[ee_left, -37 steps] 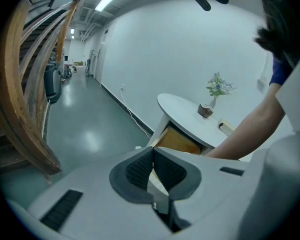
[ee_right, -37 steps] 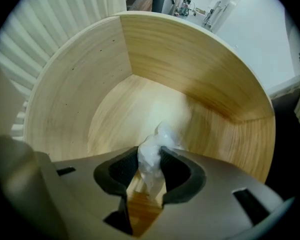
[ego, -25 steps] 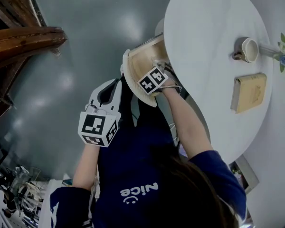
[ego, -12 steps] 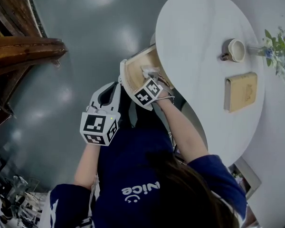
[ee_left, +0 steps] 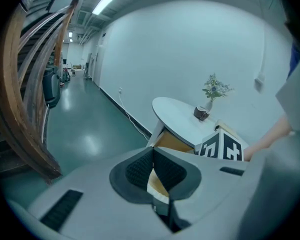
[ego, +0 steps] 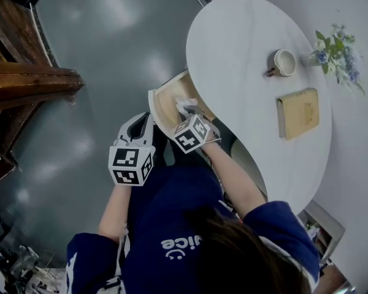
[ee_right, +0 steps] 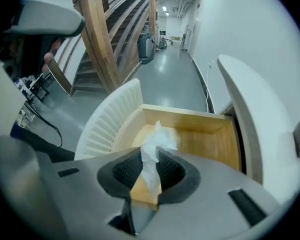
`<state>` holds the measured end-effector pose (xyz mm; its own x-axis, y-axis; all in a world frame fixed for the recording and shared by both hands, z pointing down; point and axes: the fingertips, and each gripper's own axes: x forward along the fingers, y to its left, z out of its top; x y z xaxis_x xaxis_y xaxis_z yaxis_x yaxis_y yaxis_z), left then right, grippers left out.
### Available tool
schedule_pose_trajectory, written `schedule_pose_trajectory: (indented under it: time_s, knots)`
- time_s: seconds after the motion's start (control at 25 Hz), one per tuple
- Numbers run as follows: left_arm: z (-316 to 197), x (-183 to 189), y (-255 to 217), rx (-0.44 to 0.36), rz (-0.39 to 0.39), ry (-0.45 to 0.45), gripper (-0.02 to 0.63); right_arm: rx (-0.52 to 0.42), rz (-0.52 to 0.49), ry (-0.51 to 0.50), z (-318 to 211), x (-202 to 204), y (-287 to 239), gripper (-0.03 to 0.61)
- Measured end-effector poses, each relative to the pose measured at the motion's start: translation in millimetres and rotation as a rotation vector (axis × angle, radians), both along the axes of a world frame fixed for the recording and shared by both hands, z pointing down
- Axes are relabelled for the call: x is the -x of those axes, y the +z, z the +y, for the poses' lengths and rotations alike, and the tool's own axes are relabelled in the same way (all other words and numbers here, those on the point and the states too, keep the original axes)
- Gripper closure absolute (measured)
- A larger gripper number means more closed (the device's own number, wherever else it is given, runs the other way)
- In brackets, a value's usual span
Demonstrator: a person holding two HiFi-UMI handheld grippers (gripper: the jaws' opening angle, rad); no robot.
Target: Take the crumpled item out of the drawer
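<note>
Head view: right gripper (ego: 185,111) at the drawer (ego: 162,100) under the worktop (ego: 251,66), crumpled item (ego: 186,106) at its tips; left gripper (ego: 140,120) alongside, farther off. Left gripper view: jaws together, empty. Right gripper view: jaws clamped on the crumpled item — long axis along them, drawer straight beyond.

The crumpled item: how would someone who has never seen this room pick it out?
Find the white oval table; a wooden drawer stands pulled out from under its edge. There, a white tissue is pinched in the right hand-held gripper. It is the only soft, wrinkled thing; the cup, book and flowers sit on the tabletop.
</note>
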<state>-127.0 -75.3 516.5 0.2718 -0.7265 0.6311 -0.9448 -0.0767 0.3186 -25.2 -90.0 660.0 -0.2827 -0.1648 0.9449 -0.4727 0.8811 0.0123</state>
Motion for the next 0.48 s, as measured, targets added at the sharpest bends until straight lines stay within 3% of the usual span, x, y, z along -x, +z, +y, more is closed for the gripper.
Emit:
schedule_pose_trajectory:
  time_s: [0.48]
  knots:
    - [-9.2,-29.8,-13.5,-0.027,-0.018,0.087,0.609,-0.05,-0.144,0.109,-3.2,-7.7,-68.1,0.489]
